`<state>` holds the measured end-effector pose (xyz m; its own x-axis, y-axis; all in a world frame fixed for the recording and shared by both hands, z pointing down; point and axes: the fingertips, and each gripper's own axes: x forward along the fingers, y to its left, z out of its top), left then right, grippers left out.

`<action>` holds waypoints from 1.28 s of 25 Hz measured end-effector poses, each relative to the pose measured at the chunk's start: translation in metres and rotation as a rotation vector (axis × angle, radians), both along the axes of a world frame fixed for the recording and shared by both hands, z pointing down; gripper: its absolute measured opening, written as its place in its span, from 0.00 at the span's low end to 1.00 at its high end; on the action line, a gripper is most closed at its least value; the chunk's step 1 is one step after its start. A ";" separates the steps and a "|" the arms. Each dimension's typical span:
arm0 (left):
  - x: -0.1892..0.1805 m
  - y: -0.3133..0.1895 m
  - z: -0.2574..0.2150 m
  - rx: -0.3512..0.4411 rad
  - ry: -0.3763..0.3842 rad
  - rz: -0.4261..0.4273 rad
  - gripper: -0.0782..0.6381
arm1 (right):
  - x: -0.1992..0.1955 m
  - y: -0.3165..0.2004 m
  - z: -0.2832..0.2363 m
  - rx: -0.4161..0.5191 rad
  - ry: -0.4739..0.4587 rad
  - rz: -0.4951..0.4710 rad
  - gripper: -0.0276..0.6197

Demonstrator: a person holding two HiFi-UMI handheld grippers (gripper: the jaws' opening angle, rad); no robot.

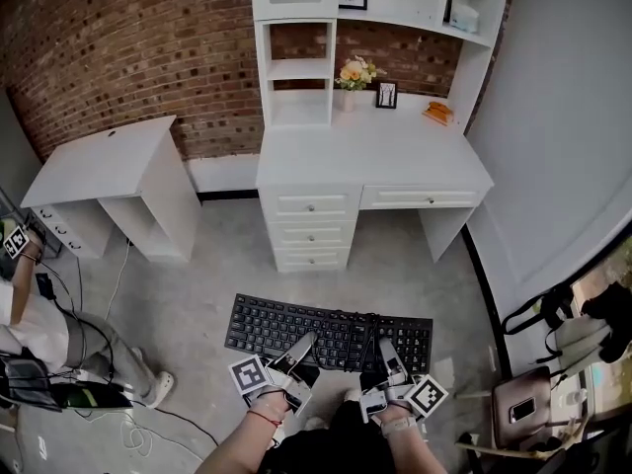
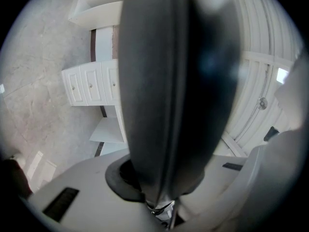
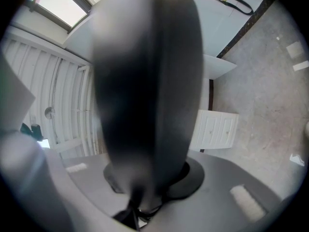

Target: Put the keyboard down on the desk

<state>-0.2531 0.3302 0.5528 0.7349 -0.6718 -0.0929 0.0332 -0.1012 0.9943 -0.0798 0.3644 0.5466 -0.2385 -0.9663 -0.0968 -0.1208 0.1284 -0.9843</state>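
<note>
keyboard (image 2: 174, 81) only a dark blur in both gripper views

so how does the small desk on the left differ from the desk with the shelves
The small desk has a bare top and stands at an angle. The desk with the shelves is wider, sits square to the wall, and carries flowers and a frame. Both are white, by the brick wall.

White desk (image 1: 375, 156); flowers (image 1: 355, 72), small frame (image 1: 386, 94) on top
</note>
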 end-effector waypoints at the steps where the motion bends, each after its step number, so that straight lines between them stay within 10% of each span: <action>1: 0.003 -0.005 0.000 -0.004 0.008 -0.001 0.18 | 0.002 -0.005 0.000 -0.003 -0.002 0.000 0.15; 32: 0.153 -0.257 0.022 -0.030 -0.032 0.052 0.18 | 0.154 -0.248 0.026 -0.027 0.001 0.038 0.15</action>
